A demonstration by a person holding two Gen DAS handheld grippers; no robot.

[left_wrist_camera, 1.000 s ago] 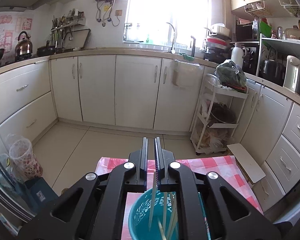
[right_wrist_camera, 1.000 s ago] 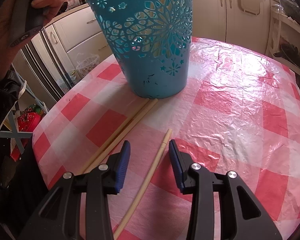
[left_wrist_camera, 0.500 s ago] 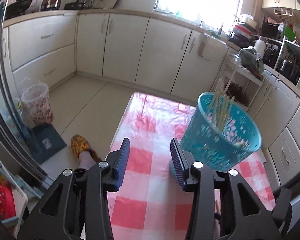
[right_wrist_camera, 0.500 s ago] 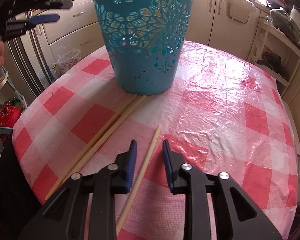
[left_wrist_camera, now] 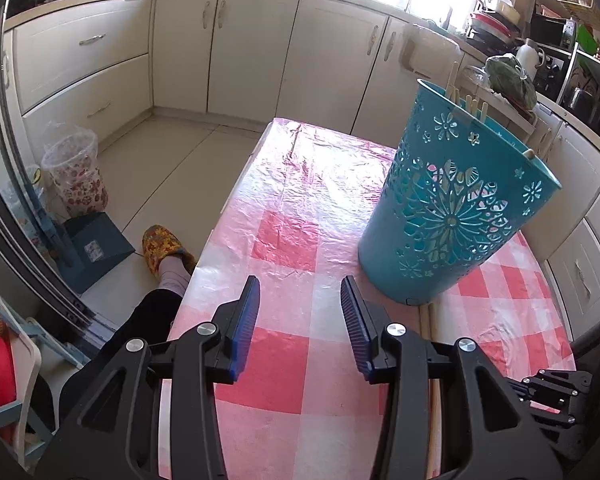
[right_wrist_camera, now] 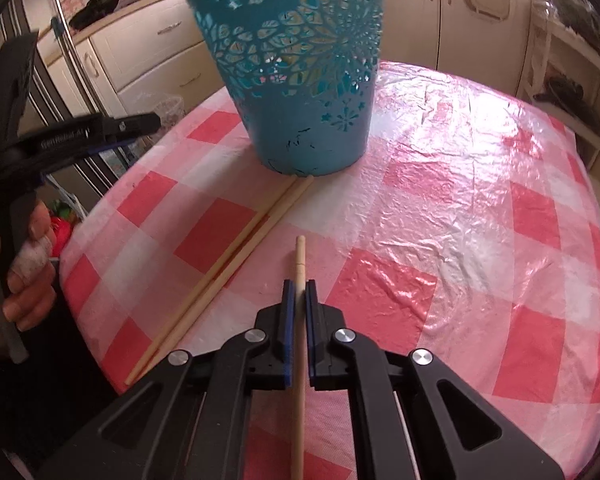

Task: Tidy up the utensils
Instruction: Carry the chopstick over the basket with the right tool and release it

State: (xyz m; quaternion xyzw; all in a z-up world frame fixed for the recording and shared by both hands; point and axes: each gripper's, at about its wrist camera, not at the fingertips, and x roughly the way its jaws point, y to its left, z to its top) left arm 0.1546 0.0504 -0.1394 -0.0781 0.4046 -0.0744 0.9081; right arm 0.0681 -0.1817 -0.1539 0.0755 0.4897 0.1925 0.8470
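Note:
A teal cut-out basket (right_wrist_camera: 300, 80) stands on the red-and-white checked tablecloth (right_wrist_camera: 440, 208). Several wooden chopsticks (left_wrist_camera: 466, 98) poke out of the basket (left_wrist_camera: 456, 208) at its top. My right gripper (right_wrist_camera: 299, 286) is shut on a single wooden chopstick (right_wrist_camera: 299, 256) that lies on the cloth and points toward the basket. Two more chopsticks (right_wrist_camera: 236, 252) lie side by side to its left, their far ends touching the basket's foot. My left gripper (left_wrist_camera: 300, 286) hovers open over the cloth, left of the basket, nothing between its fingers; it also shows at the left edge of the right wrist view (right_wrist_camera: 140, 126).
The table's left edge (left_wrist_camera: 216, 224) drops to a tiled floor where a person's slippered foot (left_wrist_camera: 162, 248) stands. A patterned bin (left_wrist_camera: 76, 178) and a dustpan sit by the cabinets. White kitchen cabinets ring the room. A hand (right_wrist_camera: 28, 276) holds the left gripper's handle.
My left gripper let go above the basket, opened, and came down to the left of it. My right gripper closed onto the single chopstick.

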